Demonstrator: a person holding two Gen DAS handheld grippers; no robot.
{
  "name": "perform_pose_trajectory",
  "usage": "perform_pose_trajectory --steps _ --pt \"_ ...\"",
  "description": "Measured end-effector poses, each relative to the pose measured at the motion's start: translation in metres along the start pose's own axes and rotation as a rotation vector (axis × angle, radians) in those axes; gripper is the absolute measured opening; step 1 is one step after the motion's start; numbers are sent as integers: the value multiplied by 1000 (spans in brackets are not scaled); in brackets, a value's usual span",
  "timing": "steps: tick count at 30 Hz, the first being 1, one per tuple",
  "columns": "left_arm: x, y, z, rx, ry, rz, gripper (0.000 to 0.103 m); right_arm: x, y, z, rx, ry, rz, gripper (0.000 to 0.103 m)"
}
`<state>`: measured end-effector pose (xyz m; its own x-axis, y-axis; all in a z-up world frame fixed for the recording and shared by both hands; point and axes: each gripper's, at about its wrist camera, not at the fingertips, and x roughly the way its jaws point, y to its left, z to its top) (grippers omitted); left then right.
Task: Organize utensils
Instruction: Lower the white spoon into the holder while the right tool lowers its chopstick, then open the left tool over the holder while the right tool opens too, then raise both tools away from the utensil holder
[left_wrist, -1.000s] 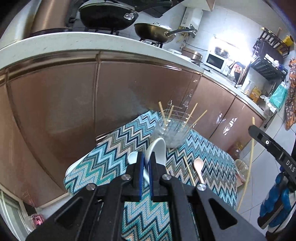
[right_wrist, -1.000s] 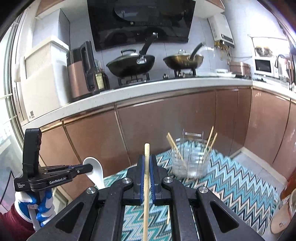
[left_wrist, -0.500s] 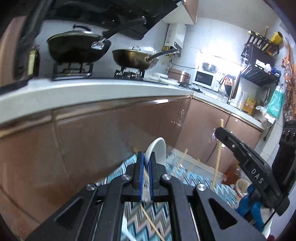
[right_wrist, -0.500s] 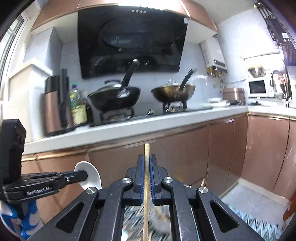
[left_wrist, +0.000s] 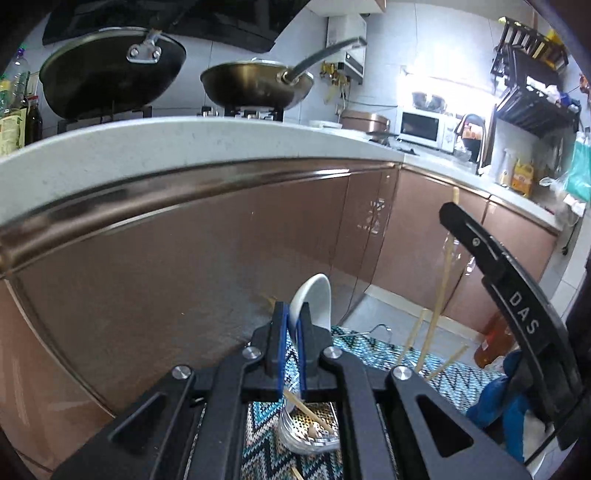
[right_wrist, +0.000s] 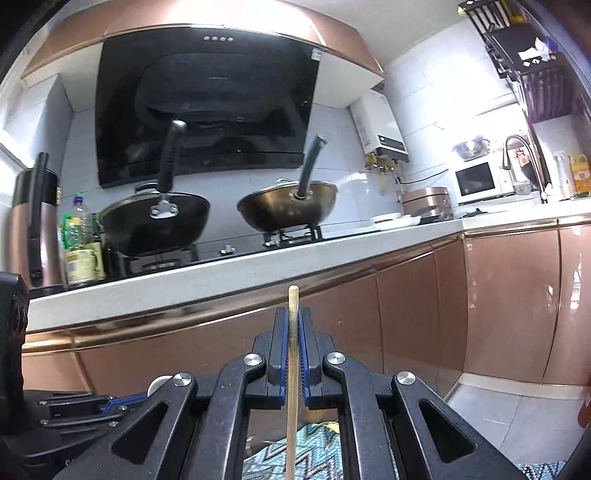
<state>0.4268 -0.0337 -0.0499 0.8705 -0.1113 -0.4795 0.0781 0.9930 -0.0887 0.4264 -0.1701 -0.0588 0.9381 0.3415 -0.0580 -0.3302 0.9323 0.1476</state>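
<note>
Whereas a second ago both views looked down on the whole chevron cloth, the cameras now face the cabinet fronts. The left tongs (left_wrist: 291, 332) are closed on a white spoon (left_wrist: 312, 301), its bowl upward, directly above a clear glass holder (left_wrist: 308, 430) standing on the chevron-clothed worktop (left_wrist: 354, 347). The right tongs (right_wrist: 293, 350) clamp a wooden chopstick (right_wrist: 292, 373) upright. More chopsticks (left_wrist: 434, 332) lean beside the right tool; a wok (right_wrist: 288, 208) sits behind.
</note>
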Motion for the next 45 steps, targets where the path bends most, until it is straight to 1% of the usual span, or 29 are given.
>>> perform_pose_trajectory --steps 4,8,13,16,18,19,20,21,22,23,24,26,29,33,35,36,38,39,41,42,44,45 --pt "22 -2 -6 0 14 19 4 12 -3 -15 -27 3 -32 6" --pt "35 -9 -15 14 31 41 5 13 0 -29 -64 11 -44 6" --pt "42 -7 -22 6 59 48 5 10 3 -39 -76 56 -29 6" --pt "44 -6 -23 -7 80 36 8 7 6 -42 -86 84 -25 7" --pt "43 -4 -23 -12 87 31 9 3 7 -41 -88 91 -31 7" --pt "41 -2 -23 -18 87 27 9 -2 8 -39 -89 90 -36 11" --pt "38 0 -22 -30 88 19 11 -5 9 -37 -89 88 -40 17" --pt "36 2 -23 -39 92 14 13 -11 10 -33 -89 82 -44 21" --pt "33 5 -21 -54 90 5 14 -17 11 -29 -90 76 -47 29" --pt "25 8 -19 -67 76 -1 15 -23 12 -25 -92 69 -50 34" --pt "19 9 -18 -71 65 -3 17 -29 13 -21 -98 63 -54 35" --pt "3 11 -15 -76 42 -4 24 -44 16 -12 -111 51 -61 42" --pt "-22 16 -16 -81 22 -8 25 -68 21 0 -126 43 -71 51" --pt "-63 21 -18 -84 -9 2 25 -98 26 11 -143 45 -83 56" --pt "-82 22 -19 -85 -30 9 25 -114 28 15 -144 47 -89 65" --pt "-97 24 -24 -87 -45 10 26 -125 28 17 -138 53 -95 67" --pt "-121 27 -34 -98 -64 2 31 -139 28 18 -131 60 -109 74" --pt "-130 28 -38 -103 -70 -5 32 -150 27 18 -125 70 -120 76" --pt "-153 30 -52 -121 -83 -20 32 -165 27 15 -121 92 -138 86" --pt "-160 29 -55 -126 -87 -24 32 -172 26 12 -121 99 -143 88" --pt "-174 30 -65 -139 -93 -34 34 -189 27 6 -124 122 -167 97" --pt "-184 33 -73 -152 -95 -39 35 -195 27 4 -125 132 -175 100"
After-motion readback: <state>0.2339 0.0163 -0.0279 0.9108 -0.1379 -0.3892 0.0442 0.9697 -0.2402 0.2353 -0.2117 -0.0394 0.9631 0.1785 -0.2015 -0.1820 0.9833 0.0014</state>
